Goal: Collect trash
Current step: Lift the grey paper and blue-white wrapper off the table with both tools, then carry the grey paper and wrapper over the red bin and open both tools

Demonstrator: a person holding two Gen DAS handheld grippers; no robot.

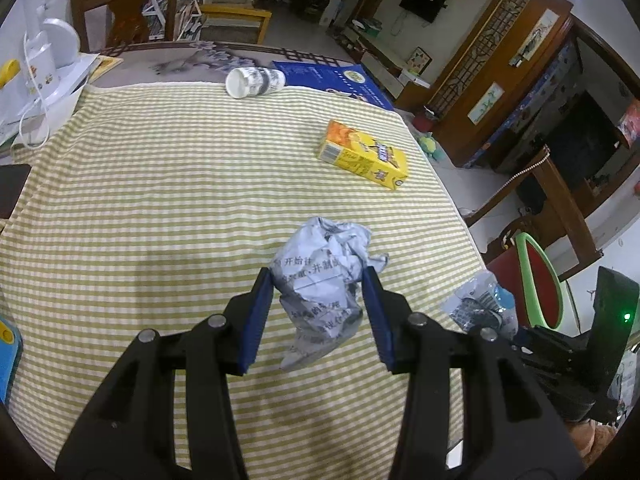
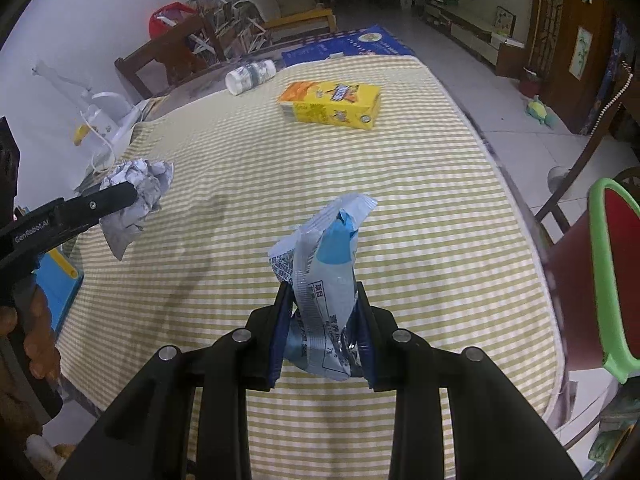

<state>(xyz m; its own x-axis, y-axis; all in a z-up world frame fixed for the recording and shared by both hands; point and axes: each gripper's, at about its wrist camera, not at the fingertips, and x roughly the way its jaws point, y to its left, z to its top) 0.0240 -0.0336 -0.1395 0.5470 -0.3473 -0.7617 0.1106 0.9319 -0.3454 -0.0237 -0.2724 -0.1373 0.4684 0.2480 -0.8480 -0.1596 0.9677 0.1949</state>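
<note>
Left wrist view
Left gripper (image 1: 318,276): clenched on the crumpled paper ball (image 1: 326,280) — blue pads pressed into both sides, the wad lifted clear of the cloth, its tail dangling below.
Tablecloth (image 1: 180,200): yellow-and-white check, covers most of the frame.
Yellow carton (image 1: 363,155): lying flat at about 1 o'clock from the paper ball, well apart from it.
Paper cup (image 1: 255,81): tipped on its side at 11 o'clock, right at the far edge of the cloth, mouth facing the camera.
Blue box (image 1: 332,80): flat behind the cup, off the cloth.
Right gripper (image 1: 560,344): pokes in at 3 o'clock with the plastic wrapper (image 1: 480,304) sticking out of it.
Red bin (image 1: 538,276): green rim, off the table edge at 3 o'clock.

Right wrist view
Right gripper (image 2: 322,304): squeezed tight on the plastic wrapper (image 2: 324,264) — silvery with a blue patch, standing up out of the pads, off the table.
Left gripper (image 2: 132,194): comes in from 9 o'clock, a hand (image 2: 28,336) on its handle, the crumpled paper ball (image 2: 134,200) pinched at its tip.
Yellow carton (image 2: 330,106): at 12 o'clock, flat on the tablecloth (image 2: 420,220).
Paper cup (image 2: 250,76): at 11 o'clock, just past the carton.
Red bin (image 2: 592,272): at 3 o'clock beside the table, mouth tilted toward the camera.
</note>
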